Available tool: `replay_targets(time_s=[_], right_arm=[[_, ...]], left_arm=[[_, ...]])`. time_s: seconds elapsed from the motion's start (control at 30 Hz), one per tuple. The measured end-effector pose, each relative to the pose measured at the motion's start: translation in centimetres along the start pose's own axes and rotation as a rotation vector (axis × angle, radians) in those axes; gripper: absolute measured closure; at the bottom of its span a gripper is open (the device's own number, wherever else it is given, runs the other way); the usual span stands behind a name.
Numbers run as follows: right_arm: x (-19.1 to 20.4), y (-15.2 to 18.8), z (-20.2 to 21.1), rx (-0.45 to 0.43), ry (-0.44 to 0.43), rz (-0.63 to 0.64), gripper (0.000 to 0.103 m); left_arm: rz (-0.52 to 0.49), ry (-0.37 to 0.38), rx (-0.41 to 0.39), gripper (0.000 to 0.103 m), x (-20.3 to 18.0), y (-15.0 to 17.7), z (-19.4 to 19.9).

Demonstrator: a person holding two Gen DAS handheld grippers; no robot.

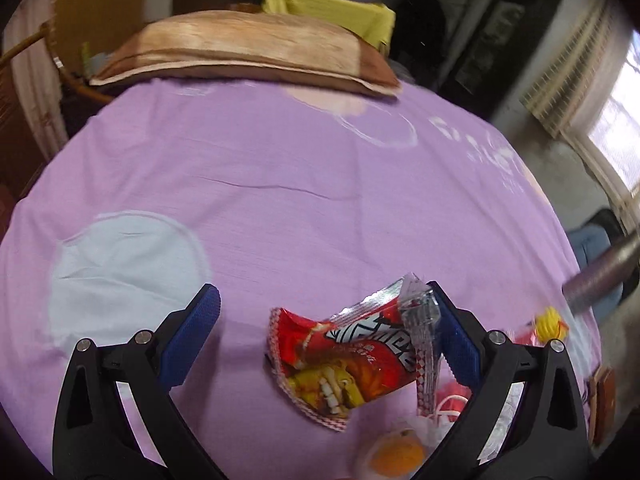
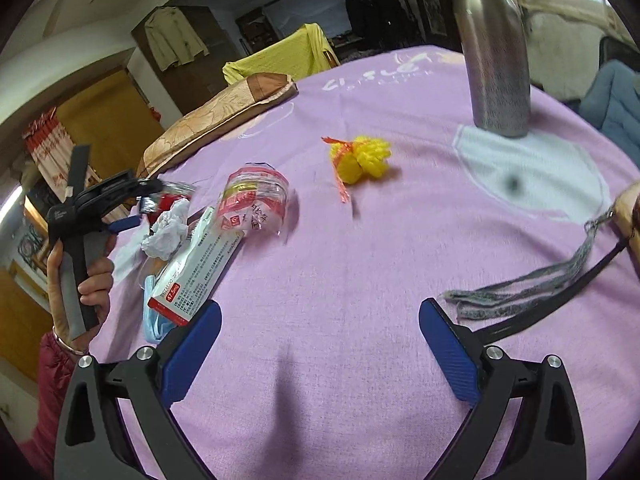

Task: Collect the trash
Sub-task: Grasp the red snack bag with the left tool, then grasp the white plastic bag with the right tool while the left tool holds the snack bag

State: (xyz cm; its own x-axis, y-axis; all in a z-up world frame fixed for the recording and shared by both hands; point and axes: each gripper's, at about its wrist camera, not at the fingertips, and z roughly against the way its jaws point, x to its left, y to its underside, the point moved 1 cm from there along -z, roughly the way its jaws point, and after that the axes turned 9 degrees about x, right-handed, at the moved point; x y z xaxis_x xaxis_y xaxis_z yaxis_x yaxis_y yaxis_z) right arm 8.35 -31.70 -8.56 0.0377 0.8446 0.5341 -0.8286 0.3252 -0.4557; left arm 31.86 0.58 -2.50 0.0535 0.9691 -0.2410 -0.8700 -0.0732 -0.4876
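Note:
A red snack wrapper (image 1: 352, 360) lies crumpled on the purple bedsheet (image 1: 280, 184) between the fingers of my open left gripper (image 1: 322, 292), its foil end leaning on the right pad. My right gripper (image 2: 320, 308) stands open over bare sheet with nothing between its fingers. Ahead and to its left lie a yellow mesh ball (image 2: 362, 158), a clear plastic wrapper with red print (image 2: 256, 196), a white medicine box (image 2: 196, 276), a crumpled tissue (image 2: 168, 228) and a blue face mask (image 2: 154, 320). An orange item in clear plastic (image 1: 400, 454) sits below the left gripper.
A steel bottle (image 2: 496, 60) stands at the back right on a pale blue patch. A grey tasselled strap (image 2: 520, 292) lies by the right finger. A brown pillow (image 1: 248, 52) lies at the far edge with a yellow cloth (image 1: 332, 8) behind it. A hand (image 2: 88, 280) holds the left gripper's handle.

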Motion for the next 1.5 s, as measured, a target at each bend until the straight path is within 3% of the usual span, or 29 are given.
replay_targets(time_s=[0.1,0.2,0.4,0.67,0.8,0.87,0.93,1.13,1.3,1.5], right_arm=[[-0.1,0.1,-0.2,0.008,-0.011,-0.007,0.006],[0.1,0.1,-0.3,0.016,-0.009,0.0,0.006],[0.2,0.3,-0.4,0.022,-0.005,0.006,0.006],[0.4,0.3,-0.4,0.021,-0.001,0.014,0.006],[0.4,0.4,-0.4,0.022,-0.001,0.01,0.006],[0.3,0.3,-0.5,0.025,0.001,0.008,0.006],[0.4,0.3,-0.5,0.028,0.006,0.009,0.006],[0.4,0.3,-0.5,0.031,0.018,0.007,0.006],[0.5,0.2,-0.4,0.014,0.052,-0.005,0.006],[6.1,-2.0,-0.5,-0.017,0.008,0.117,0.006]], left_arm=[[0.022,0.074,-0.006,0.007,1.0,0.2,1.1],[-0.02,0.116,0.002,0.007,-0.1,0.6,1.2],[-0.145,0.08,0.036,0.007,-3.3,1.5,-0.3],[-0.157,0.046,0.135,0.006,-3.5,1.8,-4.0],[-0.157,0.05,0.077,0.009,-3.3,1.6,-2.6],[-0.163,0.072,0.061,0.023,-3.3,1.7,-2.0],[-0.162,0.096,0.057,0.024,-3.3,1.7,-1.7],[-0.16,0.129,0.033,0.024,-3.4,1.6,-0.5],[-0.122,0.117,-0.04,0.025,-2.2,0.9,1.7],[-0.086,0.078,-0.109,0.025,-0.9,0.5,3.6]])
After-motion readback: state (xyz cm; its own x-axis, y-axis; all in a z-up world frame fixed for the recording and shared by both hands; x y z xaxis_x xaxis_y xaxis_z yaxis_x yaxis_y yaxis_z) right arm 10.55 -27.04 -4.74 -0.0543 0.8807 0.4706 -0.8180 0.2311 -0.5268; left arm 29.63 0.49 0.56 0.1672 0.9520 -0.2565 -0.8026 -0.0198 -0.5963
